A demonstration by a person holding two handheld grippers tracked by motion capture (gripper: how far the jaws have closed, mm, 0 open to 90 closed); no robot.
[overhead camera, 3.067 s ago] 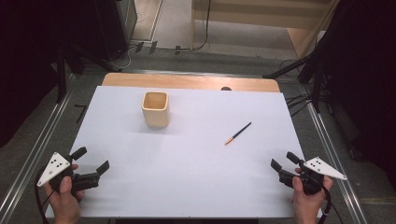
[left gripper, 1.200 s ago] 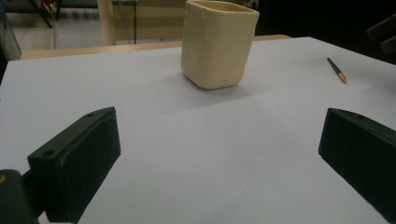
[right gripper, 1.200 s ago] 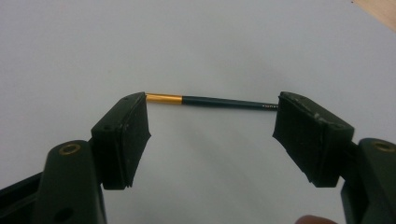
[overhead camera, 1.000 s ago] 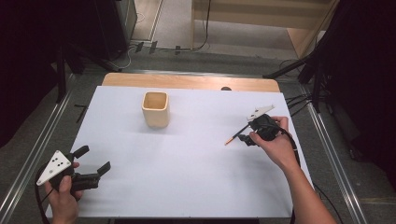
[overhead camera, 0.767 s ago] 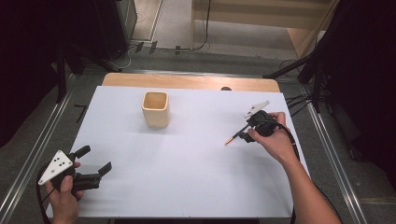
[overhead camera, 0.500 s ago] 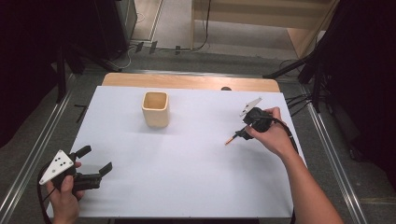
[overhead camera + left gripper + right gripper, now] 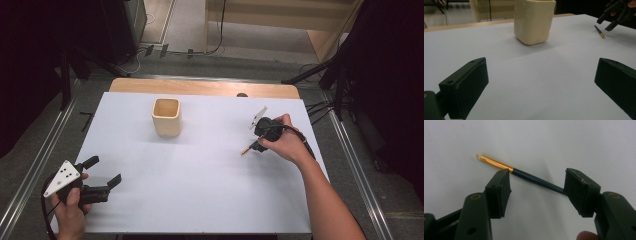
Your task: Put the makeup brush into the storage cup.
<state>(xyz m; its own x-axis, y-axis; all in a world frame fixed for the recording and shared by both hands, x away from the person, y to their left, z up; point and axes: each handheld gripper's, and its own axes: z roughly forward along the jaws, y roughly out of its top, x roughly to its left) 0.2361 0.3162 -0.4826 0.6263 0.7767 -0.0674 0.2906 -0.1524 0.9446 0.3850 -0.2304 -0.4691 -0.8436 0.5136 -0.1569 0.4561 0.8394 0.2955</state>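
Nothing is gripped yet: the brush (image 7: 534, 178) lies flat on the table (image 7: 200, 180), well right of the cup (image 7: 166, 116), between the right gripper's (image 7: 537, 186) parted jaws (contact unclear). Probably 1 squeeze, then lifting, remains. The left gripper (image 7: 102, 172) waits near the cup, jaws apart.

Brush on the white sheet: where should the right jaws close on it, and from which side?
Grip the brush on its dark handle just behind the gold ferrule, coming down from above. It lies flat on the table, and the open right gripper already straddles it, but along its length; turning the jaws across the thin handle looks safer.
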